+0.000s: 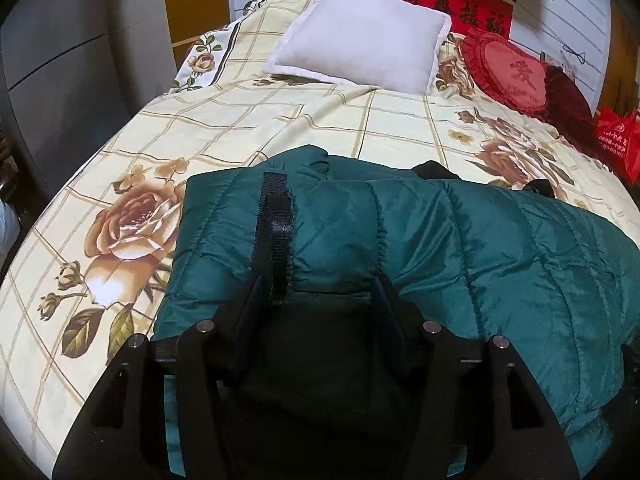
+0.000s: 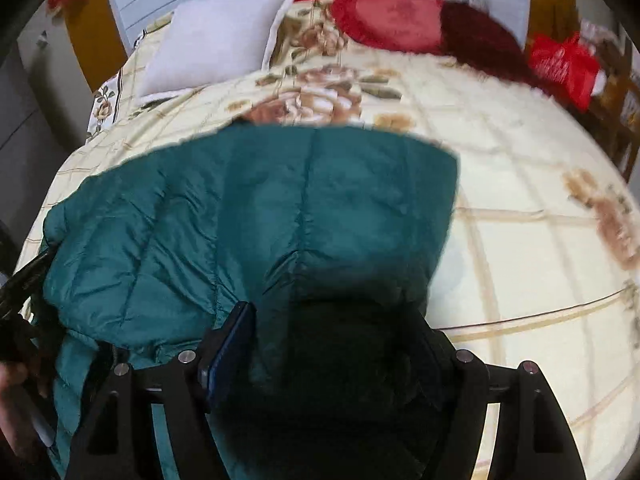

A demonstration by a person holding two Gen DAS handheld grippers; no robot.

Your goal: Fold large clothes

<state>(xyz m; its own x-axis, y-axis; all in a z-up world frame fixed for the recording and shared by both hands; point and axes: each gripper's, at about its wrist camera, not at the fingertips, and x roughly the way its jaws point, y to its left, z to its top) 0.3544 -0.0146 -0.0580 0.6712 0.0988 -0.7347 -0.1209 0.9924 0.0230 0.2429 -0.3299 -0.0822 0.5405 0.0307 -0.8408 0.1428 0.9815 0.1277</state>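
A dark teal quilted puffer jacket (image 1: 460, 232) lies on the floral bed sheet (image 1: 240, 128), partly folded. My left gripper (image 1: 320, 292) is shut on a thick fold of the jacket's left part, where a black strap (image 1: 276, 236) hangs at the cuff. In the right wrist view the jacket (image 2: 248, 208) fills the lower left. My right gripper (image 2: 332, 320) is shut on the jacket's right edge and holds a bunched fold between its fingers (image 2: 234, 336). The right view is blurred by motion.
A white pillow (image 1: 360, 36) and a red heart-shaped cushion (image 1: 508, 68) lie at the head of the bed. A red bag (image 1: 620, 140) stands at the right side. Grey cabinets (image 1: 60, 60) stand left of the bed. Bare sheet (image 2: 520, 240) lies right of the jacket.
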